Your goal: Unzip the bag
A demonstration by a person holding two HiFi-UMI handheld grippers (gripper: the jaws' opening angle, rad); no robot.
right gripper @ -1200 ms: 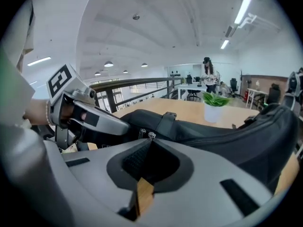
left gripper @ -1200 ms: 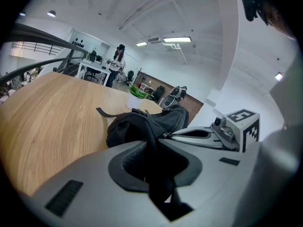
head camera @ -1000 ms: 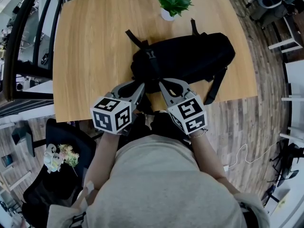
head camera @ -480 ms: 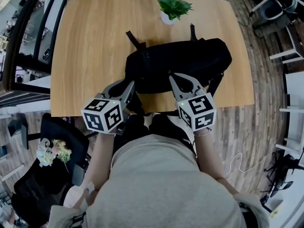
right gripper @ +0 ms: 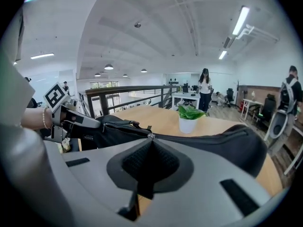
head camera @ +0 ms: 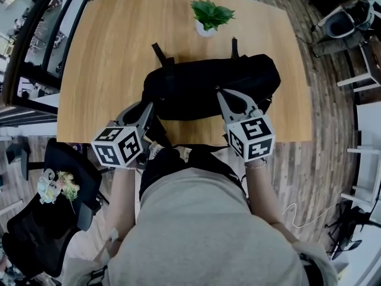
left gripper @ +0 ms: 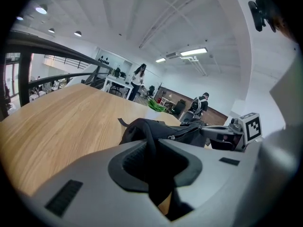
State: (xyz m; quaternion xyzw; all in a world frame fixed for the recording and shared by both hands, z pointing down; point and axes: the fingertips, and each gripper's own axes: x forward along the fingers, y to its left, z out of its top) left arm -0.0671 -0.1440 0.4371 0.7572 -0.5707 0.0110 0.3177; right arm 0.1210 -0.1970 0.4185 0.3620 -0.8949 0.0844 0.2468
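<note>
Bag (head camera: 208,82): one, black.
Potted plant (head camera: 206,16): one.
Left gripper (head camera: 149,106): clamping strap (left gripper: 150,143).
Right gripper (head camera: 225,95): pinching zipper pull (right gripper: 150,136), unseen from head view.

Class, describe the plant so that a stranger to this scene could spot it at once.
Start at the wooden table. Past the black bag lying across it, near the far edge, stands a small plant in a white pot. It is the only green thing on the table.
</note>
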